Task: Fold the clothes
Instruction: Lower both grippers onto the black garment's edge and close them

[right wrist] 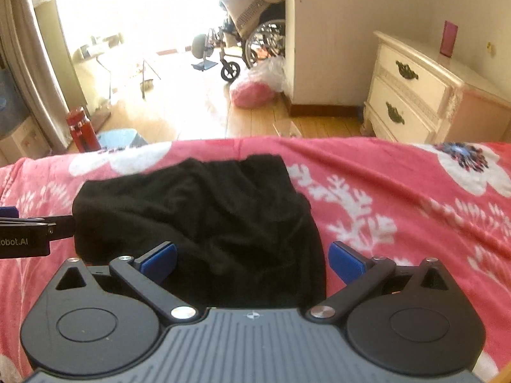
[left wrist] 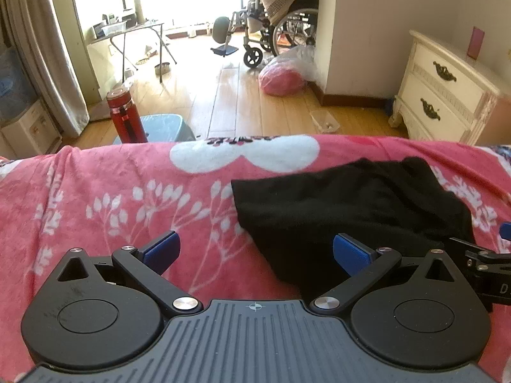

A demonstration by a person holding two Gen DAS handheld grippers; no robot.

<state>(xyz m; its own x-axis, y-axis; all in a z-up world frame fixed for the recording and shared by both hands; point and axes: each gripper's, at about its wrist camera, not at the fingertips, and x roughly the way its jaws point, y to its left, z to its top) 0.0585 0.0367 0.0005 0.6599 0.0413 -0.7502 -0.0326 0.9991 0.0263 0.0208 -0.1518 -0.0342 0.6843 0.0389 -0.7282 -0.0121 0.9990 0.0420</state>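
A black garment is seen lying on a pink flowered blanket, gathered into a compact, roughly rectangular bundle whose surface is creased and whose far edge is uneven. The left gripper is held just beside the bundle's left edge, its blue-padded fingers spread wide with nothing between them; only the blanket and the garment's near corner are framed in the gap. The right gripper is held over the near edge of the bundle, likewise spread wide and gripping nothing, with black cloth visible between its pads but not pinched. How far the folding has gone cannot be settled from this scene: the bundle may be judged either a garment already doubled over and released, with perhaps a tidying or one more fold left, or a loosely heaped one yet to be laid flat. No sleeves, legs or clear fold lines can be made out in the dark fabric. A red bottle and a cream nightstand are seen beyond the bed.
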